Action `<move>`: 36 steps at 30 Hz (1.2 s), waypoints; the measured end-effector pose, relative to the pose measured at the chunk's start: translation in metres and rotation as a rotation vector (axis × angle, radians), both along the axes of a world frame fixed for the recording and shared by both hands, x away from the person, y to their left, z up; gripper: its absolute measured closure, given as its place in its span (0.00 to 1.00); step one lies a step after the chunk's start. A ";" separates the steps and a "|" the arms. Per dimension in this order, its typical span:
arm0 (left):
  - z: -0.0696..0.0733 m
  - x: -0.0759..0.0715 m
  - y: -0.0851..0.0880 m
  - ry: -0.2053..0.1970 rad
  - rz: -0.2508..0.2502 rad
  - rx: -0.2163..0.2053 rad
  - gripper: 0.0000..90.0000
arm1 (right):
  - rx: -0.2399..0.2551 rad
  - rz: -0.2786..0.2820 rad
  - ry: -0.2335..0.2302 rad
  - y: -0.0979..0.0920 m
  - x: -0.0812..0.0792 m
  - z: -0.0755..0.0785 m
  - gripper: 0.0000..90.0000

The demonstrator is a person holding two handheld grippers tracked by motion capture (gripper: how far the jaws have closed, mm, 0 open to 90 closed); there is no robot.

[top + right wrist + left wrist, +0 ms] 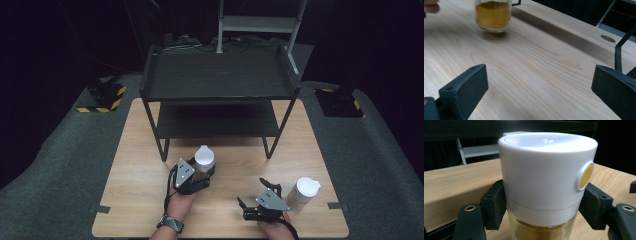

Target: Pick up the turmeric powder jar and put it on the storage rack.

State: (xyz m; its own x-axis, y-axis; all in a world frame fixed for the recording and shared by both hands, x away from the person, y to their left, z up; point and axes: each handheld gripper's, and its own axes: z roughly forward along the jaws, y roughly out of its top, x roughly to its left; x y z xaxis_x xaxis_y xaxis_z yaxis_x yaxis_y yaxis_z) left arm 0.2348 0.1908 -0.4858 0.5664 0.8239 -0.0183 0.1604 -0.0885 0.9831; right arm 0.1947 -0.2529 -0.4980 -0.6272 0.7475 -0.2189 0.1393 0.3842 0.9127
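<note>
Left hand-held gripper [541,212] is clamped on the jar [544,187], pads squeezing just under its white lid [547,165], out on the counter [140,165] in front of the black shelf [220,80]. Glass body with orange powder inside: likely stiff, smooth, a bit slippery and breakable, so that low-lid grip looks sensible. Right hand-held gripper [539,87] hangs wide open with nothing in it, beside a second jar [304,192].

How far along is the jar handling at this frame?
Done: the left gripper is shut on a white-lidded jar. In hand: that jar, near the shelf rack. Left: both rack shelves are bare; a second jar stands beside the open right gripper.
</note>
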 end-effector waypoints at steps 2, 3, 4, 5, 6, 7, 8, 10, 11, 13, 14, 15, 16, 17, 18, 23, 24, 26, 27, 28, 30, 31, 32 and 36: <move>0.004 -0.004 0.003 -0.002 0.003 -0.001 0.34 | 0.002 0.000 0.001 0.000 0.000 0.000 0.00; 0.006 -0.006 0.004 -0.004 0.004 -0.001 0.34 | 0.002 -0.001 0.003 0.000 0.000 0.000 0.00; 0.007 -0.008 0.005 -0.008 0.006 0.001 0.34 | 0.001 0.000 0.003 0.000 0.000 0.000 0.00; 0.009 -0.010 0.006 -0.013 0.007 0.004 0.34 | -0.001 0.001 0.002 0.000 0.000 0.000 0.00; 0.010 -0.012 0.007 -0.017 0.009 0.007 0.34 | -0.002 0.002 0.003 0.000 0.001 0.001 0.00; 0.013 -0.015 0.008 -0.025 0.011 0.011 0.34 | -0.003 0.001 0.003 0.000 0.001 0.001 0.00; 0.014 -0.016 0.009 -0.026 0.011 0.009 0.34 | -0.004 0.001 0.004 0.000 0.001 0.001 0.00; 0.017 -0.019 0.010 -0.032 0.012 0.006 0.34 | -0.005 -0.001 0.006 0.001 0.001 0.001 0.00; 0.019 -0.021 0.011 -0.038 0.011 0.013 0.34 | -0.008 -0.001 0.010 0.001 0.001 0.002 0.00; 0.024 -0.024 0.011 -0.045 0.011 0.015 0.34 | -0.017 -0.005 0.018 0.002 0.002 0.003 0.00; 0.025 -0.025 0.012 -0.049 0.009 0.011 0.34 | -0.020 -0.004 0.021 0.002 0.002 0.004 0.00; 0.027 -0.027 0.013 -0.050 0.007 0.008 0.34 | -0.024 -0.006 0.026 0.002 0.002 0.005 0.00; 0.029 -0.028 0.013 -0.055 0.007 0.008 0.34 | -0.029 -0.007 0.030 0.003 0.002 0.005 0.00; 0.032 -0.029 0.014 -0.059 0.007 0.006 0.34 | -0.031 -0.008 0.032 0.003 0.003 0.006 0.00; 0.034 -0.030 0.015 -0.063 0.006 0.001 0.34 | -0.033 -0.009 0.035 0.003 0.003 0.006 0.00; 0.046 -0.034 0.018 -0.082 0.003 -0.005 0.34 | -0.035 -0.011 0.036 0.003 0.002 0.006 0.00; 0.048 -0.035 0.018 -0.086 0.003 -0.007 0.34 | -0.035 -0.014 0.037 0.004 0.002 0.007 0.00; 0.052 -0.036 0.020 -0.089 0.004 -0.013 0.34 | -0.036 -0.015 0.038 0.004 0.002 0.007 0.00; 0.057 -0.036 0.022 -0.097 0.005 -0.012 0.34 | -0.036 -0.014 0.037 0.004 0.002 0.007 0.00; 0.057 -0.036 0.022 -0.097 0.005 -0.012 0.34 | -0.036 -0.014 0.037 0.004 0.002 0.007 0.00; 0.062 -0.037 0.024 -0.105 0.007 -0.014 0.34 | -0.034 -0.013 0.036 0.003 0.002 0.006 0.00; 0.063 -0.038 0.024 -0.109 0.008 -0.024 0.34 | -0.033 -0.013 0.036 0.003 0.002 0.006 0.00; 0.066 -0.038 0.026 -0.112 0.007 -0.026 0.34 | -0.033 -0.013 0.036 0.003 0.002 0.006 0.00; 0.073 -0.039 0.029 -0.122 0.008 -0.032 0.34 | -0.033 -0.013 0.036 0.003 0.002 0.006 0.00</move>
State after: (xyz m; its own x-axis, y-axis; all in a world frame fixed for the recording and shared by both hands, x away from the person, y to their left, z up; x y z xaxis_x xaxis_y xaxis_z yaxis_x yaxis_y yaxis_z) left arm 0.1954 0.2199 -0.4127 0.5596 0.8284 0.0240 0.0397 -0.0557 0.9977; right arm 0.1970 -0.2498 -0.4917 -0.6256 0.7482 -0.2210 0.1771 0.4121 0.8937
